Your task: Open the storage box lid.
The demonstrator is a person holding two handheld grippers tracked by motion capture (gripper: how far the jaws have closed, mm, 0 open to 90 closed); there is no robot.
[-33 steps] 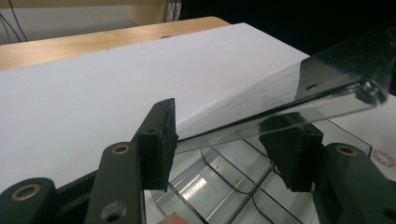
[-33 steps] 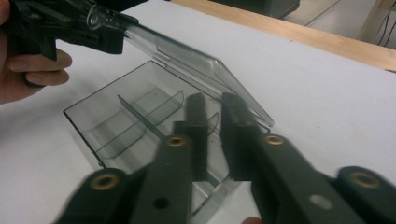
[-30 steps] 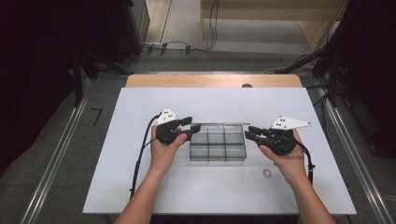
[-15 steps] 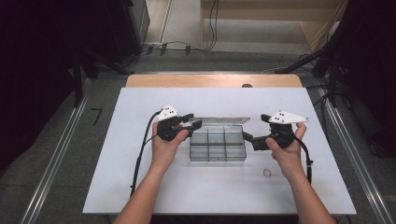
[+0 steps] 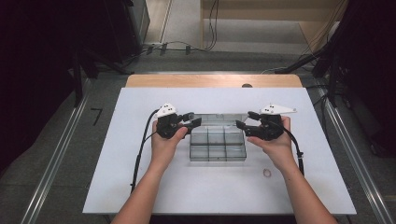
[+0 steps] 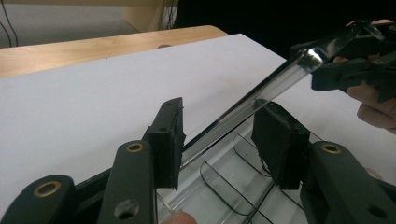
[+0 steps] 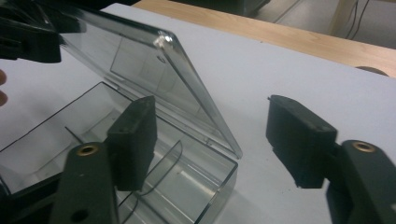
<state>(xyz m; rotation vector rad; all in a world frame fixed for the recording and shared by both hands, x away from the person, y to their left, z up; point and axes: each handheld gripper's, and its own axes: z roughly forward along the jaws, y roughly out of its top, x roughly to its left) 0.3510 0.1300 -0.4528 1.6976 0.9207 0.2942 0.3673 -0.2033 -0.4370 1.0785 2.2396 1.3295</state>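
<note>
A clear plastic compartment box (image 5: 217,144) lies mid-table with its lid (image 5: 219,117) tilted up at the back. My left gripper (image 5: 194,117) is at the lid's left end. In the left gripper view the lid's edge (image 6: 243,105) runs between the jaws of the left gripper (image 6: 224,130), close to one pad; the jaws have just been closing, but a wide gap remains. My right gripper (image 5: 243,119) is at the lid's right end. The right gripper (image 7: 215,133) has the lid's corner (image 7: 231,147) between its jaws; they have just been closing and the pads stand apart from it.
A small ring (image 5: 267,172) lies on the white tabletop (image 5: 140,186) near the right forearm. A wooden strip (image 5: 210,80) borders the table's far edge. Cables trail from both grippers along the forearms.
The right gripper has moved from the box's right side toward its far right corner, at the lid. The left gripper has stayed at the lid's left end.
</note>
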